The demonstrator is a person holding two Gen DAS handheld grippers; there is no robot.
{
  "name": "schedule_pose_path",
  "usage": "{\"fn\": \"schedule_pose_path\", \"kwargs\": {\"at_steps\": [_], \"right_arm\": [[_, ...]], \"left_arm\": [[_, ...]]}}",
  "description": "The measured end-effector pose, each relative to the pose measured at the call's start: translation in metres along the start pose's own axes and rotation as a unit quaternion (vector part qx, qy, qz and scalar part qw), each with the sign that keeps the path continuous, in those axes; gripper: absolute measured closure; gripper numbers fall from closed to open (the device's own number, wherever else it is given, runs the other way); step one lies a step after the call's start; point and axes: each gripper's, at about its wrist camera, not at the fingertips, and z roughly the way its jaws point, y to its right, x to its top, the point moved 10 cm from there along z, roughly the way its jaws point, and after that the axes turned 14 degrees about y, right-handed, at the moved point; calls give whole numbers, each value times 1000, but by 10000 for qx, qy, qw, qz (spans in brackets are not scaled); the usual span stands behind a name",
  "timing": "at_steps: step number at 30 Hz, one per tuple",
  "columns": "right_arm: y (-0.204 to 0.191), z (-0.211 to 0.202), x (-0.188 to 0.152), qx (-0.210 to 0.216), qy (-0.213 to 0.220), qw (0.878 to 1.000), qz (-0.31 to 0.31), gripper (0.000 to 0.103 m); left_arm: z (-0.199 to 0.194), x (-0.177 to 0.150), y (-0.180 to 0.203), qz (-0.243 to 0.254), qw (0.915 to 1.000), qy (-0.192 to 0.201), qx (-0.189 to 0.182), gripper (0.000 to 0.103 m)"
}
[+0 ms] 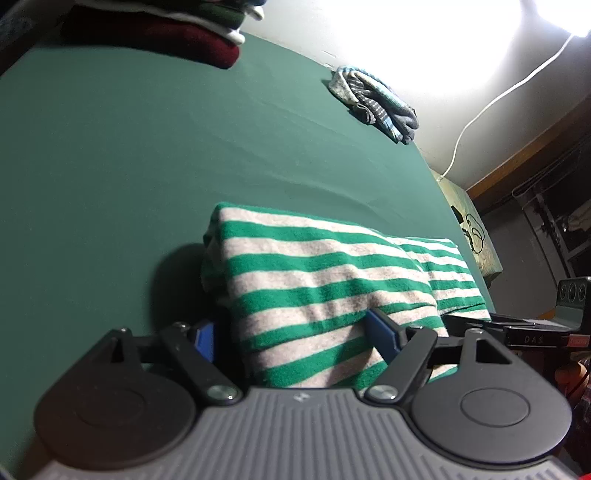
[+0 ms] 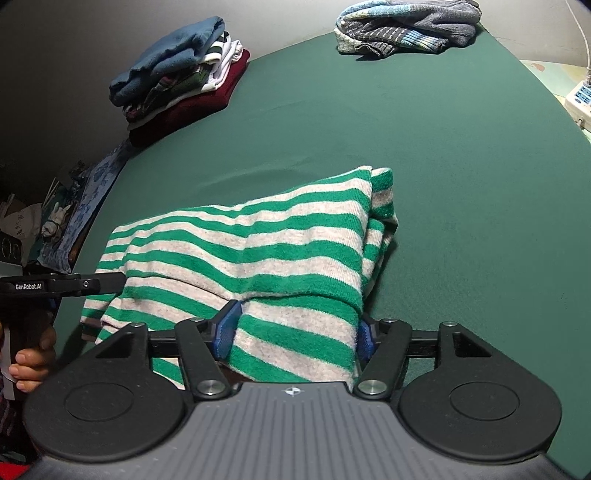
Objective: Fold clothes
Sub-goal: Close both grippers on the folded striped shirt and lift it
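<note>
1. Green cloth covers the table [image 2: 461, 155]; folded striped sweater [image 2: 258, 251], green and pale grey bands, lies on it at the near edge.
2. Left gripper [image 1: 291, 332]: blue pads stand apart, the sweater's near fold bulging between them. The right-hand pad [image 1: 382, 334] lies against the knit and dents it slightly; the left-hand pad sits just off the fabric's edge. No squeeze seen, so I read the claw as apart, not clamped.
3. Right gripper [image 2: 295, 332]: pads also spread, one on each side of the fold's other end. Both blue faces sit at the fabric's flanks; the cloth hangs loosely between them rather than being pinched. Apart.
4. In the right wrist view the left gripper [image 2: 110, 282] enters from the left edge, its black finger touching the sweater's left side, with the person's hand [image 2: 31, 354] on its grip below.
5. Stack of folded clothes [image 2: 177, 77] sits at the far left corner of the table, blue piece on top, dark red at the bottom.
6. Crumpled blue-grey knit garment [image 2: 406, 31] lies unfolded at the far right edge, well apart from the sweater.
7. White cable [image 1: 498, 96] hangs down the wall beyond the table.
</note>
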Motion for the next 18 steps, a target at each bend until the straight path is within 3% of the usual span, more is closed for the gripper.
{"fn": "schedule_pose_path", "kwargs": {"at_steps": [2, 7, 11, 18], "right_arm": [[-4, 3, 0, -34, 34, 9999, -123, 32], [-9, 6, 2, -67, 63, 9999, -132, 48], [-12, 3, 3, -104, 148, 9997, -147, 56], [-16, -5, 10, -53, 284, 9995, -148, 63]], "left_arm": [[2, 0, 3, 47, 10000, 42, 49, 33], [5, -3, 7, 3, 9999, 101, 137, 55], [3, -1, 14, 191, 9994, 141, 242, 69], [-1, 4, 23, 603, 9965, 178, 555, 81]]}}
